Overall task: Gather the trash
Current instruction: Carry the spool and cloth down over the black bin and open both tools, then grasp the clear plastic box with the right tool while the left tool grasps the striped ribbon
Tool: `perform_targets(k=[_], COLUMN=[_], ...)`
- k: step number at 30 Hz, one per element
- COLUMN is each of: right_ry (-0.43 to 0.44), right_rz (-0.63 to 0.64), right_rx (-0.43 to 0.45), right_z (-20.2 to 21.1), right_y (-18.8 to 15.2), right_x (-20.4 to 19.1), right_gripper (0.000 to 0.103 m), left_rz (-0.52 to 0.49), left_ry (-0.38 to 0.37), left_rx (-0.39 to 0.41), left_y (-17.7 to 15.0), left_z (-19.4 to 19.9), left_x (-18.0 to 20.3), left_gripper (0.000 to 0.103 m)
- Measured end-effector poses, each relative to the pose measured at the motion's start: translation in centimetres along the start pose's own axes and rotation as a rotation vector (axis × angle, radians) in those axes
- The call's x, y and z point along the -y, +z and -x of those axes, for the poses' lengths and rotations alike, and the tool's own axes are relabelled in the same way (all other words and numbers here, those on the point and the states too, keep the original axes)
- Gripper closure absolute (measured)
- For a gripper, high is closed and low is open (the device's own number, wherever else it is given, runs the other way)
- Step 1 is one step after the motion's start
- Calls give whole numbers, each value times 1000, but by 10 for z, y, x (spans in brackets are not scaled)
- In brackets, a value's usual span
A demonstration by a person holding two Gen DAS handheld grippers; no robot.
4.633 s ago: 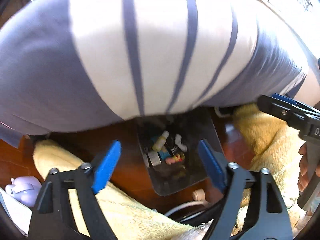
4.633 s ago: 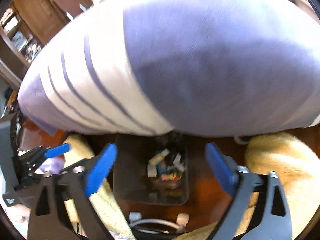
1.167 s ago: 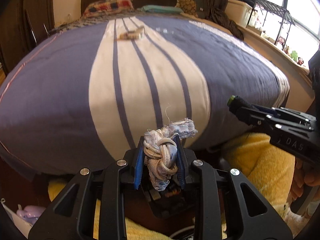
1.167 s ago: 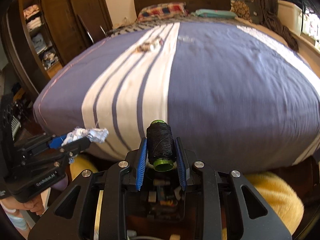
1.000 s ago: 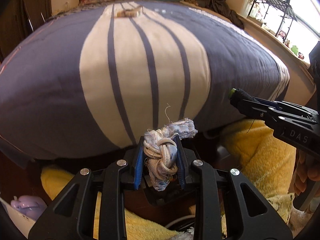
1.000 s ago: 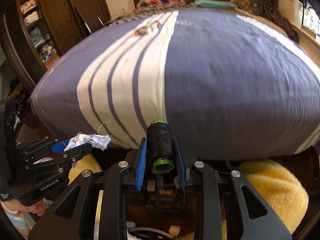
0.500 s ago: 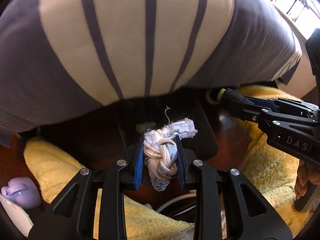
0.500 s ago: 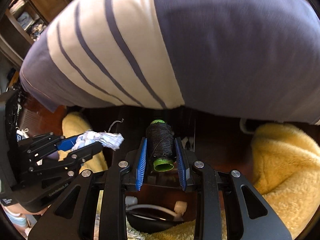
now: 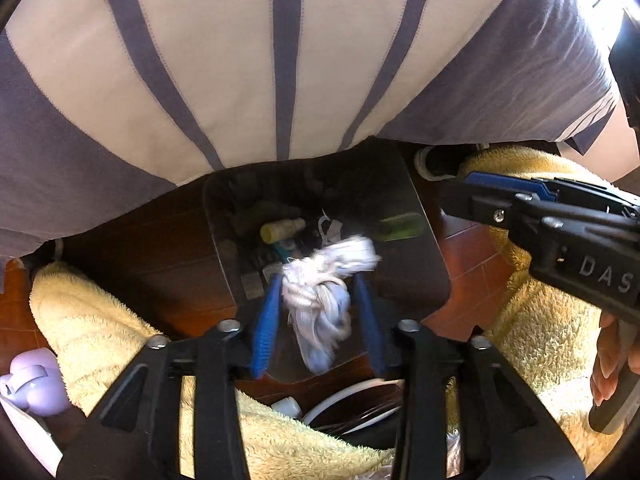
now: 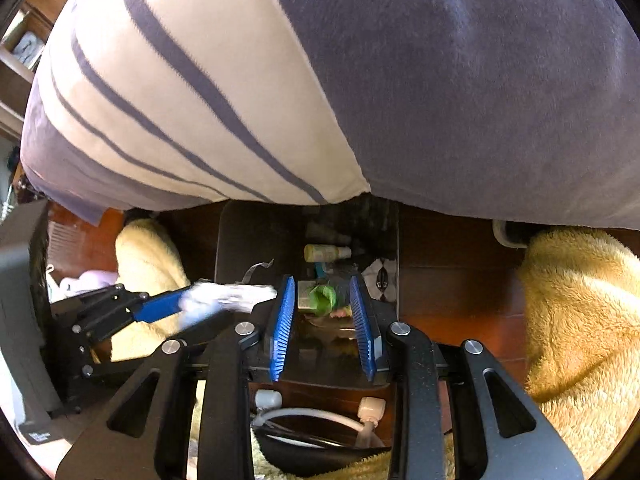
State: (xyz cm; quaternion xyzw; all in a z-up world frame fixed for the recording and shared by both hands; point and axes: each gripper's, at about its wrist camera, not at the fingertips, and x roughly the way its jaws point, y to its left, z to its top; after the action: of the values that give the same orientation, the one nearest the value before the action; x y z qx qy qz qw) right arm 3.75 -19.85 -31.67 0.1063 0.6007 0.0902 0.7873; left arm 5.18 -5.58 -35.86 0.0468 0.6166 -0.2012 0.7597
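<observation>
Here, item one: left gripper (image 9: 318, 312), blue ribbed pads parting, jaws having just been opening; knotted rag (image 9: 320, 300) lying loose between them, blurred, pale blue-white frayed cloth and cord, seemingly dropping free, its long axis running along the fingers, pointing straight down at the bin (image 9: 424, 280)

Item two: right gripper (image 10: 326, 320), pads likewise having just been opening and standing apart; thread spool (image 10: 326, 298), black wound thread on a green core, blurred, sitting between the pads near their tips but apparently no longer pinched, and directly over the bin's mouth

Item three: bin, dark, rectangular, smooth-walled, standing on red-brown floor tiles against the bed's foot, already containing a small yellowish bottle (image 9: 282, 229) and assorted scraps

Surrounding: striped bedcover (image 9: 280, 60), grey-blue and cream, soft cotton, overhanging the bin; yellow fluffy rug (image 9: 92, 320) on either side

Judgement: both pieces are lying straight below the fingertips, neither hand nearer; release looks under way and only a withdrawal upward seems to be remaining
</observation>
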Motion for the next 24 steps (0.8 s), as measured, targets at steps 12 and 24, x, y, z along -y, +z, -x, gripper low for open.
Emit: perform_targets(k=[12, 24], right_ry=[-53, -61], right_rz=[-35, 0], right_rx=[203, 455], right_z=[69, 178], right_y=[5, 25], right_x=[10, 1], right_gripper=[6, 3], left_rz=[22, 9], left_ry=[66, 149], left_rx=[148, 430], left_y=[4, 25], left_z=[66, 183], left_x=[-8, -18], left_gripper=[11, 8])
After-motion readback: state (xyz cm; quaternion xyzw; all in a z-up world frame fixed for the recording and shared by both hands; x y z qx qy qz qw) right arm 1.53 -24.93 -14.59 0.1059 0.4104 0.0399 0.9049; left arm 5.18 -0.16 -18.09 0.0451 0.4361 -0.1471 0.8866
